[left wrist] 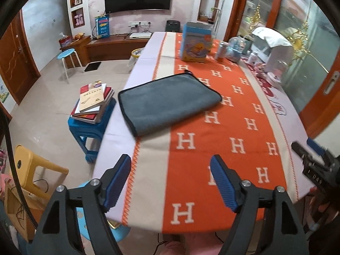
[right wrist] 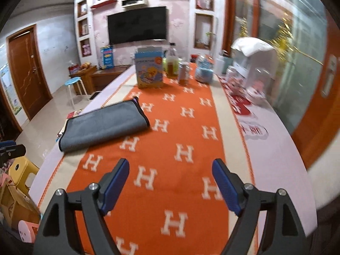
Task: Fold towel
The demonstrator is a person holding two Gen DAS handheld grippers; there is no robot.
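Left wrist view: the left gripper (left wrist: 171, 182) hangs spread wide over the table's near edge; the folded grey towel (left wrist: 169, 101) lies ahead, its left edge near the blanket's (left wrist: 223, 127) left side.

Right wrist view: the right gripper (right wrist: 171, 183) gapes, holding nothing, above bare orange blanket (right wrist: 182, 148); the towel (right wrist: 104, 125) lies far-left, well apart.

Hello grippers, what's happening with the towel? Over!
Left gripper and right gripper open, empty. Grey black-edged towel lies folded on the orange H-patterned tablecloth, untouched. Nothing between grippers and towel.
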